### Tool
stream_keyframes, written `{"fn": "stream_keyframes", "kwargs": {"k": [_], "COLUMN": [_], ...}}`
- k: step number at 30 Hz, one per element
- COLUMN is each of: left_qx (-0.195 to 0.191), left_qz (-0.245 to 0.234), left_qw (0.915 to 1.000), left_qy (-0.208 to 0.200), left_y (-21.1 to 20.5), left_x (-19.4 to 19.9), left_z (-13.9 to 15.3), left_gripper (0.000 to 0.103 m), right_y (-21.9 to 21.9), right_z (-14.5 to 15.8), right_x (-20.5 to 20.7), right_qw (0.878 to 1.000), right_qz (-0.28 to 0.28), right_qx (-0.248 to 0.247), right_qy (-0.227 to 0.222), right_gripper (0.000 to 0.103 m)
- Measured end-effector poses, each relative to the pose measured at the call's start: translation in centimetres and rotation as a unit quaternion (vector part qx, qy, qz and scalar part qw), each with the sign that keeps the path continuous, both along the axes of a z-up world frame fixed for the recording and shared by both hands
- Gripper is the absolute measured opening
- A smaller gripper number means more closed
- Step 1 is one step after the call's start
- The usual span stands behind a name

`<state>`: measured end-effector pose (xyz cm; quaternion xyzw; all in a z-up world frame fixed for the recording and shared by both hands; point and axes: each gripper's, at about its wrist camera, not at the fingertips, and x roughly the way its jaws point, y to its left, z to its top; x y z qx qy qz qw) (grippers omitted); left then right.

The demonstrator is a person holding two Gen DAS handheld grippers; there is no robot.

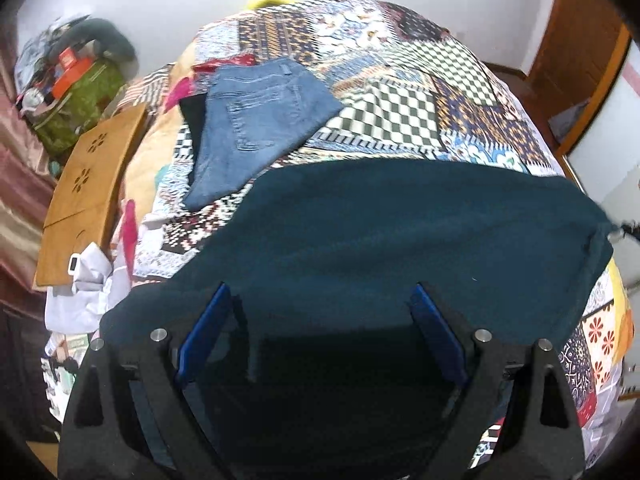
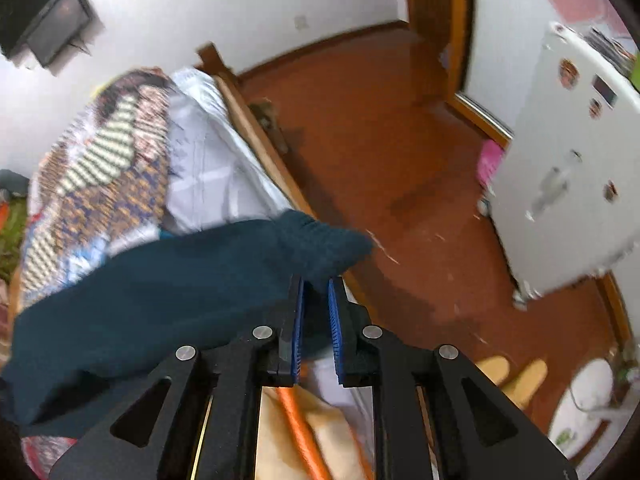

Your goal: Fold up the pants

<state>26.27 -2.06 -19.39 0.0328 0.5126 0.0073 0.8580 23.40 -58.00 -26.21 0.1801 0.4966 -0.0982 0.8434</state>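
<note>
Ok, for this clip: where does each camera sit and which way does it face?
Left wrist: on the left gripper, facing across the patterned bed over the teal pants; fingers spread apart, folded jeans beyond.
Right wrist: on the right gripper, facing the bed's edge and floor; fingers pinch a pants end.
Shared: teal pants and bed.

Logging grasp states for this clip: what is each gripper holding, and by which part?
The right gripper is shut on the dark teal fabric pants, pinching one bunched end. The left gripper is open above the same pants, holding nothing.
</note>
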Motion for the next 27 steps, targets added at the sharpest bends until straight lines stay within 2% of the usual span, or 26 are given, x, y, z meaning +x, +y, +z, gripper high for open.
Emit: {"fn": "stream_keyframes", "kwargs": {"k": [2, 5, 6, 8, 10, 14, 19, 21, 23, 27], "left_qx": [-0.002, -0.005, -0.006, -0.004, -0.003, -0.008, -0.002, -0.001, -0.004, -0.018], "left_qz": [0.012, 0.033, 0.038, 0.055, 0.071, 0.105, 0.134, 0.139, 0.139, 0.154], "left_qw": [0.9999, 0.9990, 0.9987, 0.9970, 0.9950, 0.9900, 0.9833, 0.9821, 0.9825, 0.9829], "left_qy": [-0.010, -0.030, -0.035, -0.055, -0.071, -0.094, -0.123, -0.127, -0.124, -0.099], "left_y": [1.0, 2.9, 3.4, 5.3, 7.1, 11.5, 16.8, 19.2, 21.3, 25.1], "left_x": [-0.3, -0.8, -0.9, -1.3, -1.7, -2.4, -3.5, -3.9, -3.9, -3.6], "left_z": [0.5, 1.6, 1.8, 2.8, 3.7, 5.3, 6.6, 6.6, 6.0, 3.6], "left_gripper": [0.091, 0.091, 0.091, 0.091, 0.091, 0.091, 0.091, 0.091, 0.091, 0.091], "right_y": [-0.3, 0.4, 1.1, 3.0, 5.3, 11.3, 20.1, 23.9, 28.2, 35.1], "right_z": [-0.5, 0.9, 1.8, 3.9, 6.1, 10.7, 14.8, 16.1, 17.1, 17.3], "right_x": [-0.4, -0.7, -0.7, -0.6, -0.6, 0.3, 1.3, 1.5, 1.8, 3.0], "right_qw": [0.999, 0.999, 1.000, 1.000, 0.998, 0.988, 0.965, 0.952, 0.937, 0.915], "right_qz": [-0.011, -0.007, 0.002, 0.026, 0.052, 0.114, 0.202, 0.239, 0.277, 0.342], "right_qx": [0.022, 0.032, 0.020, 0.002, -0.013, -0.029, -0.022, -0.017, -0.016, -0.019], "right_qy": [0.029, 0.023, 0.015, -0.008, -0.041, -0.100, -0.166, -0.190, -0.212, -0.214], "right_gripper": [0.016, 0.018, 0.020, 0.034, 0.040, 0.040, 0.041, 0.048, 0.053, 0.053]}}
